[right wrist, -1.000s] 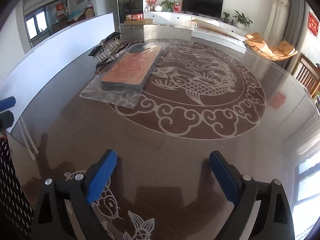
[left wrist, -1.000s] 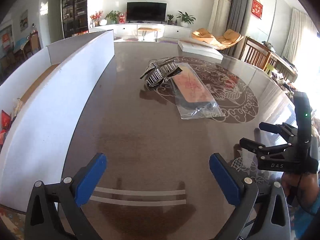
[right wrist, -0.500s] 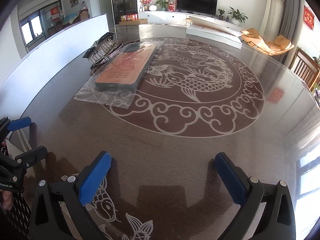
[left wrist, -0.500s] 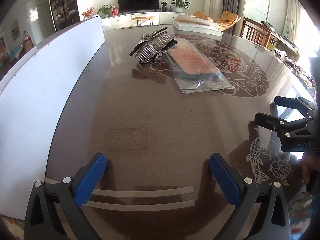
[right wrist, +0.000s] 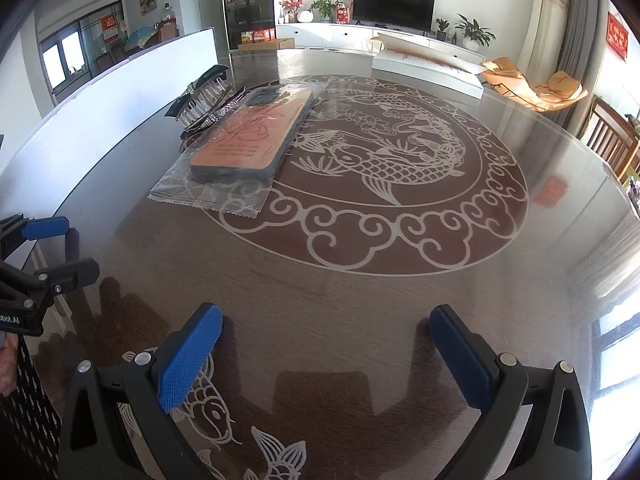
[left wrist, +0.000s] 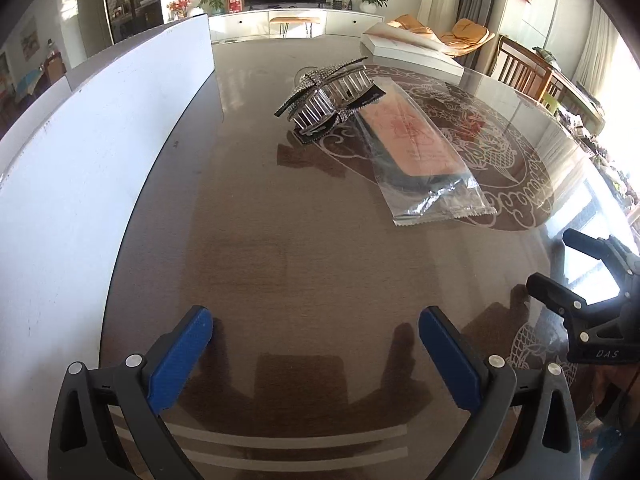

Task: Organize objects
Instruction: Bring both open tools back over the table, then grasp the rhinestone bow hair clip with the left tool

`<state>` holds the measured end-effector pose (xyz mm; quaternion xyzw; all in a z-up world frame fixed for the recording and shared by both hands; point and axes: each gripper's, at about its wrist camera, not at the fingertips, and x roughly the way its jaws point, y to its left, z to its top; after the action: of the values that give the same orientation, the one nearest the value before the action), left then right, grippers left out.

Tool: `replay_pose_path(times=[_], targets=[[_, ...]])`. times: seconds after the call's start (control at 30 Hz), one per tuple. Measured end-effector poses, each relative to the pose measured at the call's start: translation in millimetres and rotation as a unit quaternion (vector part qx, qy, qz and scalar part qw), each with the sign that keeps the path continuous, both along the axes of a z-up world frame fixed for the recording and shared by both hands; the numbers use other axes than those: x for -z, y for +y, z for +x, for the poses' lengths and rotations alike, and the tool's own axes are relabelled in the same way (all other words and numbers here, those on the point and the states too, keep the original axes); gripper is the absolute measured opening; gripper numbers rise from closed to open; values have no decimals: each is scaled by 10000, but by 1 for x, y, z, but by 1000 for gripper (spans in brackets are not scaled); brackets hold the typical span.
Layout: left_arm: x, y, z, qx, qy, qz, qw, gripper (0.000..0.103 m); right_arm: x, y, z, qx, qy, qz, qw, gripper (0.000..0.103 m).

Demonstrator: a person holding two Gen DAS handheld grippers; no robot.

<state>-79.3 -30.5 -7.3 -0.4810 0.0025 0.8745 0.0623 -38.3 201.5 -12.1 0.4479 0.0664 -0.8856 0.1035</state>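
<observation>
Both pairs of blue-padded fingers stand wide apart with nothing between them: the left gripper and the right gripper each hang over bare glass-topped counter, the right one having just finished spreading. Well ahead lie two things: one rhinestone hair clip and one phone case sealed in a clear bag, touching each other beside a white board. The case's print is unreadable.
</observation>
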Motion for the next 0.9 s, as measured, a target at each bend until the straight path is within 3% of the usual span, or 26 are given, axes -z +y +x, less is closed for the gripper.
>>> replay_pose_path(times=[0.17,0.27,0.43,0.63,0.7,0.77,0.83,0.9], targets=[[-17,12,-57,335,655,-459,9962,103,0,-1,0,-1,29,31,10000,103],[-23,18,-88,507,959,-513,9928,103,0,0,0,1,14,5,10000,103],[-17,19,-133,564,1029,-791,9899,103,0,-2,1,-3,59,53,10000,103],[-19,9,-154,854,1086,-48,9904,103,0,-4,0,-62,55,44,10000,103],[-16,4,-156,951,995,303,9900,77,1,-3,0,-61,44,26,10000,103],[-13,-4,-158,752,843,479,9924,50,1,-3,0,-53,47,28,10000,103],[-11,-10,-154,583,794,600,9933,32,1,-3,0,-37,60,45,10000,103],[-11,-14,-145,380,805,486,9948,30,1,-3,0,-34,63,49,10000,103]])
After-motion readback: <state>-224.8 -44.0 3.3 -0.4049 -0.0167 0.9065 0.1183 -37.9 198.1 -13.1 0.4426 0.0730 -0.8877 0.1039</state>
